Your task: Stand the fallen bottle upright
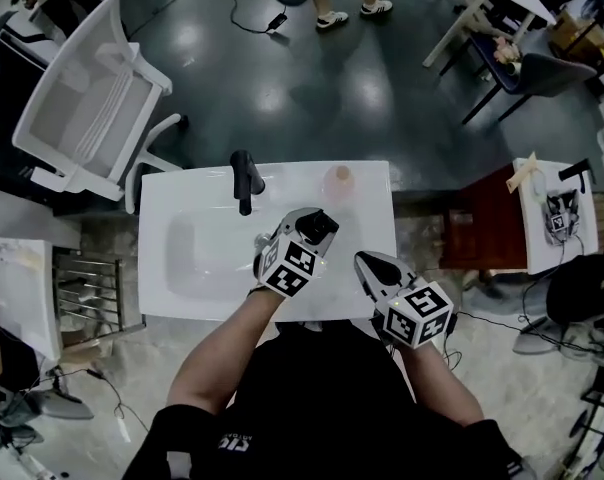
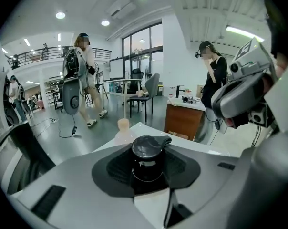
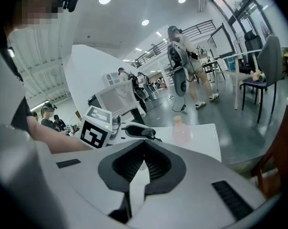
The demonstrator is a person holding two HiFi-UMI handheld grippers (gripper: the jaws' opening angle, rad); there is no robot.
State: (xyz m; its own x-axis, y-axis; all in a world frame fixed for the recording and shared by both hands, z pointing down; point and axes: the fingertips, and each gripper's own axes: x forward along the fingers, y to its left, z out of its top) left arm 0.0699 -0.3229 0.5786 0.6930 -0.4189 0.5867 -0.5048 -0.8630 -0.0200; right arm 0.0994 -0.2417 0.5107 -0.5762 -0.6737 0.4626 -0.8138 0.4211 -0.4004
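Left gripper (image 2: 147, 174) clamps black-capped bottle (image 2: 149, 152) — pink bottle (image 1: 339, 182) stands upright behind.

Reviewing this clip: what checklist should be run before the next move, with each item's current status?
1. Left gripper clamped on black-capped bottle: ok.
2. Bottle's base seated on sink counter: cannot tell, hidden.
3. Pink bottle standing apart from held one: ok.
4. Faucet apart from left gripper: ok.
5. Right gripper empty, jaws together: ok.
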